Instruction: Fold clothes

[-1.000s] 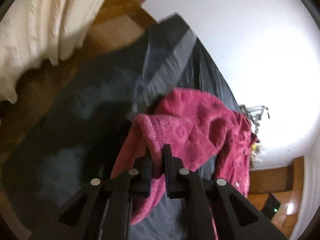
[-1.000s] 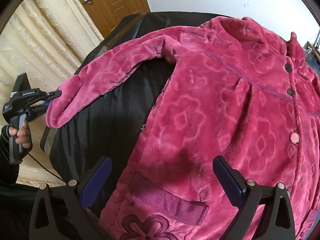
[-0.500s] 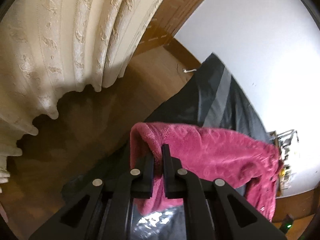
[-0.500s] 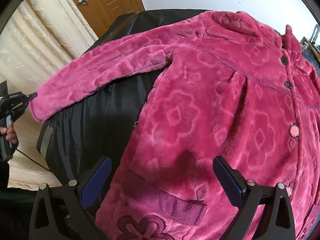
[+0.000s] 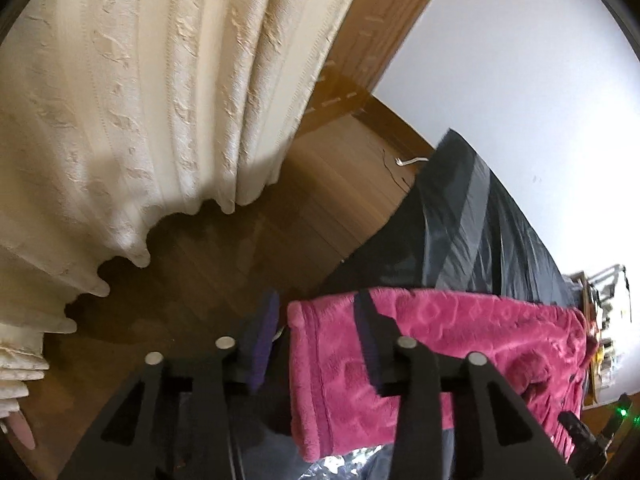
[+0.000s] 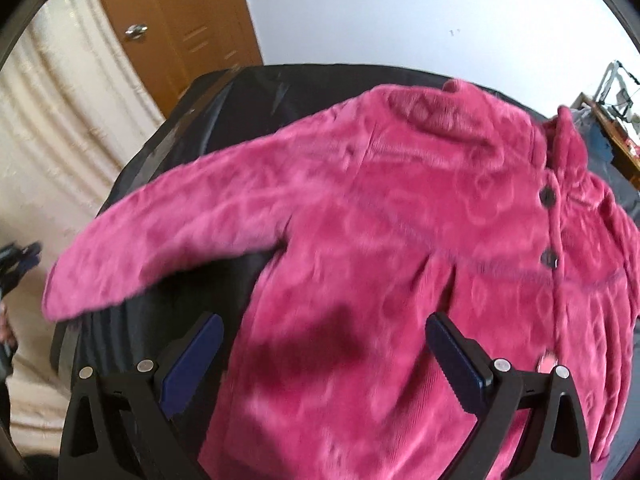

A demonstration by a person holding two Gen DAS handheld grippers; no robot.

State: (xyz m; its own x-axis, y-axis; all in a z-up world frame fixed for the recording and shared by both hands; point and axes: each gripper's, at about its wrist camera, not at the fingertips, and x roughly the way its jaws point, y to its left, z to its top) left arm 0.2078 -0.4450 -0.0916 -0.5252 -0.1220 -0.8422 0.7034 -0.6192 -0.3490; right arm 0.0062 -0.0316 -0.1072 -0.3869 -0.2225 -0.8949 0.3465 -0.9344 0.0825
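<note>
Pink fleece jacket [image 6: 400,240] lying spread, front up, on the black-covered tabletop [image 6: 256,92].

My left tool [image 5: 316,320] is standing part open, its jaws having just been opening; the cuff of the jacket's sleeve [image 5: 320,360] is sitting between them, no longer pinched, at the tabletop's edge above the wooden floor [image 5: 248,256] and near the cream curtain [image 5: 120,120]. My right tool [image 6: 324,344] is hovering wide open over the jacket's lower front, gripping nothing. The view from the right wrist is blurring, so fine contact is unclear.
</note>
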